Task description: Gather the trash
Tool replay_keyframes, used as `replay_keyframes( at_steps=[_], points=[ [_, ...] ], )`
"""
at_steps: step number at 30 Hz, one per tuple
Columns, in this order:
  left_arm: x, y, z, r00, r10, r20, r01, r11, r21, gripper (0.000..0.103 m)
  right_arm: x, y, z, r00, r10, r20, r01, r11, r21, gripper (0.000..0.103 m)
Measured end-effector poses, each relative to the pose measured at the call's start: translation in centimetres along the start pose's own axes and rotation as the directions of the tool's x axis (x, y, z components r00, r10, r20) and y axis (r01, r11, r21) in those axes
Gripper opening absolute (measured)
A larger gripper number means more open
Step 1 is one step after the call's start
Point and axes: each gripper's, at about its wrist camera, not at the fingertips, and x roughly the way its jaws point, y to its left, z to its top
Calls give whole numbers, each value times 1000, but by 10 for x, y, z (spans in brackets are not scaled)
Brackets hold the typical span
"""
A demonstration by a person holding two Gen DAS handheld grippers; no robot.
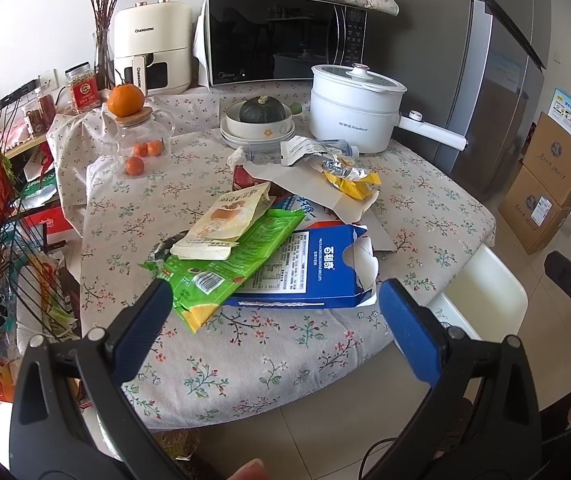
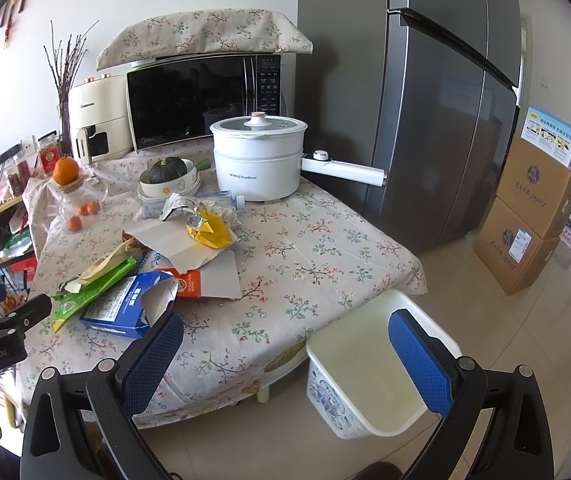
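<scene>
Blue cardboard torn ragged at its open end — the flattened biscuit box lies near the front edge of the floral-clothed table, with a crinkled green wrapper draped over it and a pale beige pouch on top of that. Behind them sit an unfolded white carton and a crumpled yellow-and-silver wrapper. The left gripper hovers before the pile and the right gripper above a white bin on the floor beside the table — both with fingers spread wide, holding nothing.
</scene>
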Motion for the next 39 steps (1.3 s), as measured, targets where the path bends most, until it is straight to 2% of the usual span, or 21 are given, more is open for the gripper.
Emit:
replay_keyframes(
  at_steps=[7, 11, 13, 15, 16, 20, 24, 26, 28, 30, 32, 34, 38, 39],
  points=[
    [1, 1, 3, 1000, 4, -4, -4, 1000, -1, 102, 4, -3, 3, 1000, -15, -13, 16, 1000, 12, 103],
    [8, 9, 11, 999, -16, -51, 16, 1000, -9, 102, 11, -3, 16, 999, 2, -40, -1, 1000, 14, 103],
    [14, 18, 19, 996, -47, -80, 46, 999, -17, 102, 17, -2, 29, 997, 37, -66, -35, 999, 22, 103],
    [24, 28, 29, 984, -108, -141, 107, 994, -13, 102, 26, 1, 43, 991, 80, -106, -79, 997, 22, 103],
    [30, 33, 34, 976, -130, -174, 129, 992, -15, 102, 34, 3, 50, 984, 106, -145, -104, 994, 20, 103],
    [58, 54, 45, 957, -130, -258, 122, 991, -47, 102, 74, 12, 69, 939, 230, -255, -218, 973, 77, 103],
    [88, 75, 42, 953, -125, -274, 110, 991, -70, 98, 116, 22, 60, 907, 274, -318, -248, 961, 121, 103],
    [105, 79, 38, 945, -108, -307, 98, 994, -48, 94, 137, 29, 52, 869, 289, -401, -262, 957, 124, 102],
    [119, 80, 35, 941, -89, -326, 86, 996, -23, 90, 152, 34, 50, 844, 316, -433, -282, 949, 143, 97],
    [131, 77, 34, 933, -91, -349, 92, 996, -14, 88, 159, 38, 52, 835, 329, -441, -291, 944, 154, 96],
    [139, 70, 34, 929, -89, -358, 96, 995, 2, 86, 163, 44, 55, 841, 325, -433, -293, 946, 140, 96],
    [145, 62, 36, 934, -73, -350, 88, 996, 28, 81, 166, 48, 58, 846, 318, -427, -291, 948, 130, 95],
    [157, 54, 41, 938, -55, -342, 75, 996, 46, 74, 174, 55, 59, 825, 362, -434, -318, 932, 172, 95],
    [161, 54, 42, 938, -49, -343, 70, 996, 50, 69, 176, 57, 59, 821, 371, -434, -326, 929, 177, 95]
  ],
)
